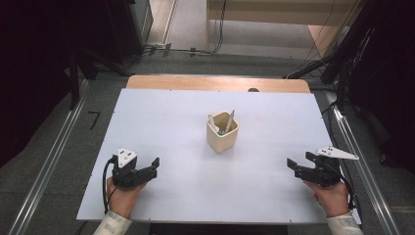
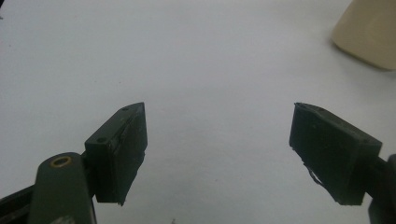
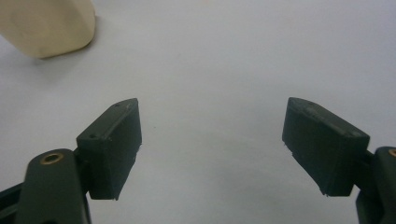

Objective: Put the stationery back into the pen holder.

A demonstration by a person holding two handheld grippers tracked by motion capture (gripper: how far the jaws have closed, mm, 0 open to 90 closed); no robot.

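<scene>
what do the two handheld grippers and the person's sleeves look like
Both are black two-jaw tools with blocky, flat-faced rectangular pads. The left gripper carries a pale grey three-cornered plate with small dark dots on top, and a black cable loops from it past the wrist. The right gripper has a longer plate of the same kind and its own black cable. Each sleeve cuff is light-coloured with a faint pattern.

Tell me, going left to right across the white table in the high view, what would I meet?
Left gripper, jaws open → cream cup holding pens, mid-table → right gripper, jaws open, all over the white table.
</scene>
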